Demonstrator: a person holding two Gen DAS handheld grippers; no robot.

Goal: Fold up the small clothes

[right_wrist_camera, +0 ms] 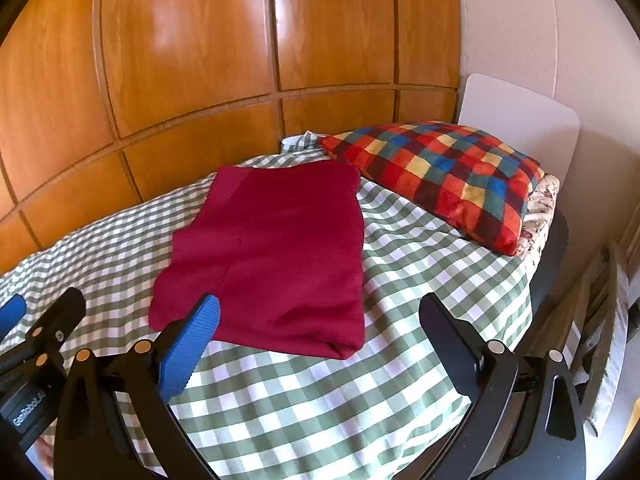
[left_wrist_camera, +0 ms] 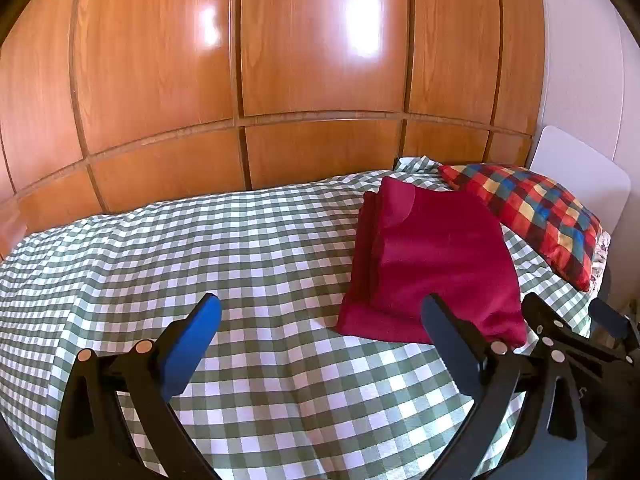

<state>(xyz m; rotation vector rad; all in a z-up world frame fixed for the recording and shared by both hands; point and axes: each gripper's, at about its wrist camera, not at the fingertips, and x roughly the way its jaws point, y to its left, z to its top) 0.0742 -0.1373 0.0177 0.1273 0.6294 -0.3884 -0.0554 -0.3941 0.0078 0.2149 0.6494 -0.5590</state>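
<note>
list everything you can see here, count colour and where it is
garment: 1, dark red, folded flat on the bed, ahead of both grippers
bedcover: 1, green and white check, spread over the bed
cushion: 1, red, blue, yellow and green check, at the head of the bed
headboard: 1, white, behind the cushion
wardrobe: 1, orange-brown wood panels, along the far side of the bed
left gripper: 1, black with blue pads, open, empty
right gripper: 1, black with blue pads, open, empty

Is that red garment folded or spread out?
Folded: the red garment lies in a compact rectangle on the checked bedspread, layered edges visible.
</note>
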